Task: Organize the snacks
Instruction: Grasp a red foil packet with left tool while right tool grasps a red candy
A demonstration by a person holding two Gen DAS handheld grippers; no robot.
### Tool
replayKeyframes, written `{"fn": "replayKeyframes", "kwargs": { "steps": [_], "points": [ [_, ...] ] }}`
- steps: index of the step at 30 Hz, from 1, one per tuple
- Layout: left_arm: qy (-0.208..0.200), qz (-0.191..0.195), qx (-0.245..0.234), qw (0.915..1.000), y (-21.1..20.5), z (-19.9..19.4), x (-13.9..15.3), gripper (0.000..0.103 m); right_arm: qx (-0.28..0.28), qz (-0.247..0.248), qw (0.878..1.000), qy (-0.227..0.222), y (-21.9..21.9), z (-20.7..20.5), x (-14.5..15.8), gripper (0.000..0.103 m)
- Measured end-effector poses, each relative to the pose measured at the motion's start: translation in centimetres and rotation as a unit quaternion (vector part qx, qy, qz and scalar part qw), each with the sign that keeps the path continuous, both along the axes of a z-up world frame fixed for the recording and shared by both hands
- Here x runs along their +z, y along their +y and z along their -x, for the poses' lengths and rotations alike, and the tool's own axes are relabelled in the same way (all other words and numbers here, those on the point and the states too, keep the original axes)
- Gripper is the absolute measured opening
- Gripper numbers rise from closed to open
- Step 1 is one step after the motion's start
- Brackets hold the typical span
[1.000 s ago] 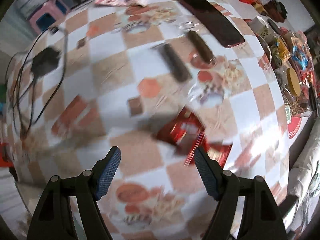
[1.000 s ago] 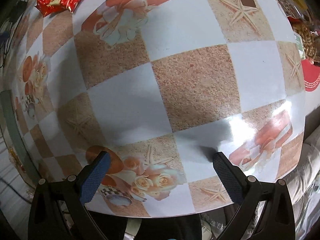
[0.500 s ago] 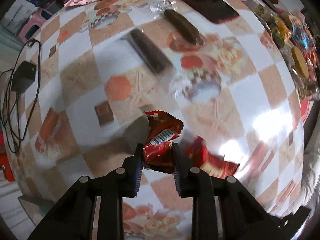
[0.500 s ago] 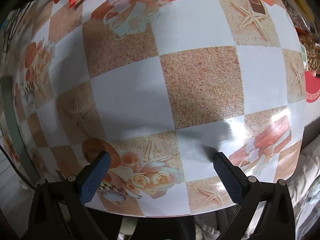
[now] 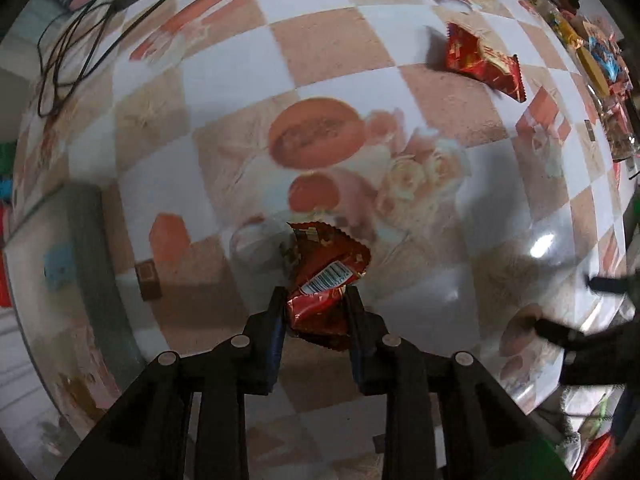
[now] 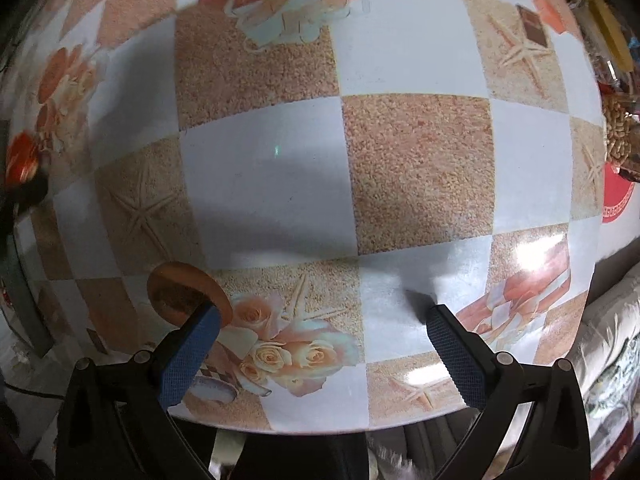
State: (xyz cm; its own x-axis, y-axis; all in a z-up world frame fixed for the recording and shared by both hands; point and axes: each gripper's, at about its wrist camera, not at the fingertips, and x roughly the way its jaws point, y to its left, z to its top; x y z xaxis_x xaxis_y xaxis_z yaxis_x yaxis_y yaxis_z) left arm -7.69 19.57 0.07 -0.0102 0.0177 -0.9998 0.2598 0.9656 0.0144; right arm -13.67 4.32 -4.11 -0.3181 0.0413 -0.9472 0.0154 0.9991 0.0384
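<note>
- Left wrist view: the left gripper [image 5: 316, 300] is clamped on a red snack packet [image 5: 324, 276], pinching its lower end so the wrapper crumples between the fingers and its barcode side faces up. The packet appears lifted clear of the desk [image 5: 224, 92], though motion blur makes the gap hard to judge.
- A second red snack packet [image 5: 484, 60] lies flat on the desk well apart, toward the far right. More wrapped snacks [image 5: 596, 60] crowd the far right edge. A black cable [image 5: 80, 32] sits at the far left corner.
- Right wrist view: the right gripper [image 6: 320, 340] is spread wide and holds nothing, hovering near the front edge of the desk [image 6: 260, 184] over bare checkered cloth. The snacks [image 6: 612, 52] along the right edge show here too.
- The step in hand looks like carrying the held packet to where the snacks are being grouped; which spot that is, the pictures do not say.
- To do it well: keep the squeeze steady, since the hold is on one end only and the slick foil could slide out or swing.
- Carry it low and level, and lower it until the free end touches the desk before letting go.
- Set it beside its match rather than on top, so both lie flat and readable.
- The free right gripper could fetch the other red packet meanwhile, approaching across its narrow width.
</note>
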Motion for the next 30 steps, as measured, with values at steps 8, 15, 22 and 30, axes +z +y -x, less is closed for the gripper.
{"fn": "replayKeyframes", "kwargs": {
  "steps": [8, 15, 22, 30],
  "points": [
    [-0.004, -0.001, 0.005, 1.0, 0.5, -0.1, 0.7, 0.032, 0.18, 0.013, 0.971, -0.157, 3.6, -8.7, 5.1, 0.103],
    [-0.004, 0.002, 0.013, 0.9999, 0.8, -0.4, 0.8, 0.032, 0.242, 0.011, 0.953, -0.182, 6.0, -14.1, 4.7, 0.103],
    [-0.005, 0.003, 0.02, 0.9998, 0.7, -1.0, 0.5, 0.032, 0.188, -0.016, 0.969, -0.159, 5.7, -16.5, 4.3, 0.049],
    [0.003, 0.019, 0.02, 0.9996, 1.0, -0.3, 0.7, 0.03, 0.069, -0.063, 0.988, -0.122, 1.7, -13.0, 5.0, 0.027]
  ]
}}
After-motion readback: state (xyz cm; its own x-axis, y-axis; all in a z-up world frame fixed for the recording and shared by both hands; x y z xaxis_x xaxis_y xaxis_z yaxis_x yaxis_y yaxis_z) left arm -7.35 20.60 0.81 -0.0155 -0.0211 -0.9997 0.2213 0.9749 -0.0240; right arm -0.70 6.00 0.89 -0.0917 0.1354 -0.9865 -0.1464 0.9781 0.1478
